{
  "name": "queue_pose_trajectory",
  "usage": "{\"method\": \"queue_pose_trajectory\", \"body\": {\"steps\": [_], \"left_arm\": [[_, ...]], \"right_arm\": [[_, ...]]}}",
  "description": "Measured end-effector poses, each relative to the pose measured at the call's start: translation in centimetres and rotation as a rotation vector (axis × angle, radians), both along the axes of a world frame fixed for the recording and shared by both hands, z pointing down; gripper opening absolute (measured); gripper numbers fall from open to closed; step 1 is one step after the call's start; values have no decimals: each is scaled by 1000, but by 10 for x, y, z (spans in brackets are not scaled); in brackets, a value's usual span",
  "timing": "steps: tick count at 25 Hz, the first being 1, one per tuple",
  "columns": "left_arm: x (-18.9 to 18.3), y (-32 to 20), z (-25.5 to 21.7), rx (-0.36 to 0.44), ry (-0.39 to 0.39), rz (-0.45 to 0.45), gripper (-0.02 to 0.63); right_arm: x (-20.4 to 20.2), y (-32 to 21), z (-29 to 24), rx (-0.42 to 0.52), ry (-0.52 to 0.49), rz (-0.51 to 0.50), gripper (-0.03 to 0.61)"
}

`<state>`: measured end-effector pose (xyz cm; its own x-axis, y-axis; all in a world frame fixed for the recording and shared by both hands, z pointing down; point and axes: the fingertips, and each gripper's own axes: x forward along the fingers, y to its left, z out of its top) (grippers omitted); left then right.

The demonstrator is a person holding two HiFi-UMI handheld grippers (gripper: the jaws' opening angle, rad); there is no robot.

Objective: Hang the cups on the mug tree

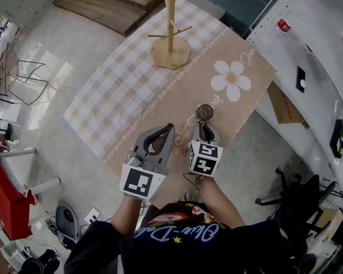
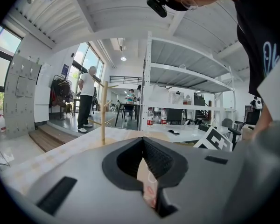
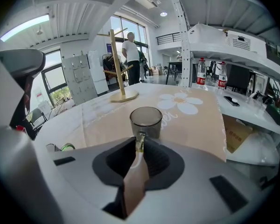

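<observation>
A smoky glass cup (image 1: 205,112) (image 3: 146,120) stands upright on the tablecloth near the table's front edge. My right gripper (image 1: 204,124) (image 3: 140,141) reaches it from behind, and its jaws pinch the cup's handle. The wooden mug tree (image 1: 170,36) (image 3: 115,64) (image 2: 103,120) stands at the far end of the table with bare pegs. My left gripper (image 1: 170,128) (image 2: 143,141) hovers just left of the right one, with its tips together and nothing between them.
The table (image 1: 131,79) carries a checked and beige cloth with a daisy print (image 1: 231,80). A white shelf unit (image 1: 308,67) runs along the right, with a cardboard box (image 1: 283,104) under it. A person (image 2: 87,99) stands far off. An office chair (image 1: 291,198) sits at the near right.
</observation>
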<state>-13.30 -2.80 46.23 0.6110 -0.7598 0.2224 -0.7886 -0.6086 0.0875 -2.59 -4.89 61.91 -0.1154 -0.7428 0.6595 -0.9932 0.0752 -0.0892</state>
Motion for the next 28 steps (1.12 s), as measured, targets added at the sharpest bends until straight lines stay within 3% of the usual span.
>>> {"method": "queue_pose_trajectory", "body": {"steps": [15, 28], "left_arm": [[-2, 2, 2, 11, -8, 5, 5], [7, 9, 8, -9, 7, 18, 5]], "right_arm": [[7, -1, -10, 45, 4, -49, 48], [11, 5, -40, 143, -21, -109, 46]]}}
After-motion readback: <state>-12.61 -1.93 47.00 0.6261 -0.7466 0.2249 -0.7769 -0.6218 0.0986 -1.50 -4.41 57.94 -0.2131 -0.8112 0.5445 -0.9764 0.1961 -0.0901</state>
